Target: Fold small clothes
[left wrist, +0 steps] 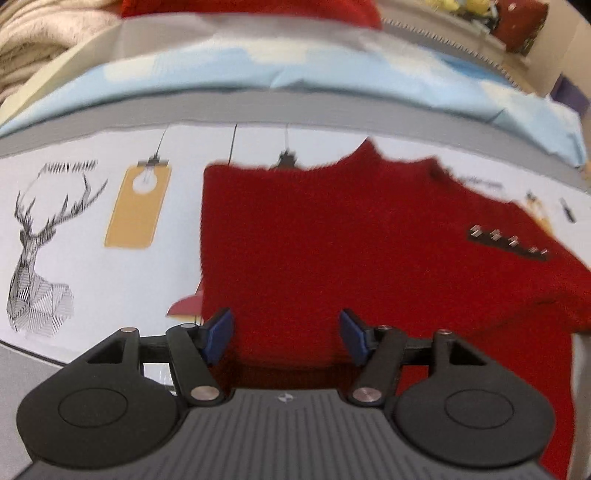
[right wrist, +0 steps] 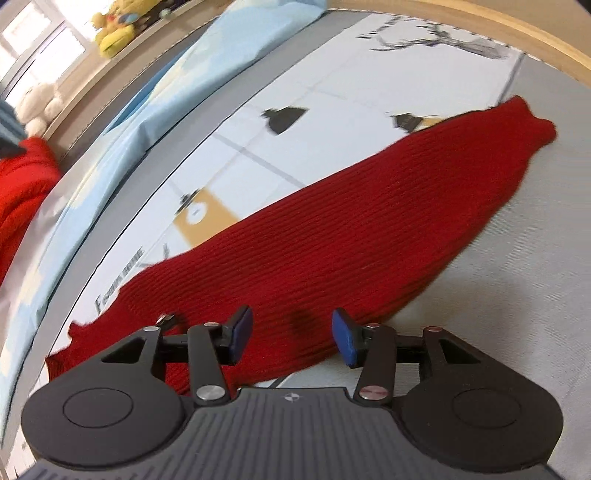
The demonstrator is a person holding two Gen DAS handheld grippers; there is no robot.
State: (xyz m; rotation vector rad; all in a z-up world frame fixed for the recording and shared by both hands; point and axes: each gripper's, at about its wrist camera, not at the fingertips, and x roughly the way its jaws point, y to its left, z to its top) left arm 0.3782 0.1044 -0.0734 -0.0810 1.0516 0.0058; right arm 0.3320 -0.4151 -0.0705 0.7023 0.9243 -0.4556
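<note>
**Inspector:** Sweater (left wrist: 332, 240), red knit, is the item under check. Report both sets of jaws first.

**Assistant:** Left gripper (left wrist: 286, 334): jaws stand apart, blue pads clear of the knit, nothing between them. It hangs over the sweater's near edge. Right gripper (right wrist: 291, 338): jaws also apart and empty, above the sweater's near side.

**Inspector:** Position of the sweater?

**Assistant:** Lying flat on a printed mat (left wrist: 92, 280); its near hem and right side run off the mat. A row of small metal studs (left wrist: 508, 242) sits toward its right.

**Inspector:** Surroundings?

**Assistant:** Mat shows a deer drawing (left wrist: 40, 251) at left and a yellow lamp print (left wrist: 138, 206). Beyond lies light blue cloth (left wrist: 332, 66), then more red fabric (left wrist: 251, 9) at the far edge. Plush toys (right wrist: 110, 27) sit on a far ledge in the right wrist view.
</note>
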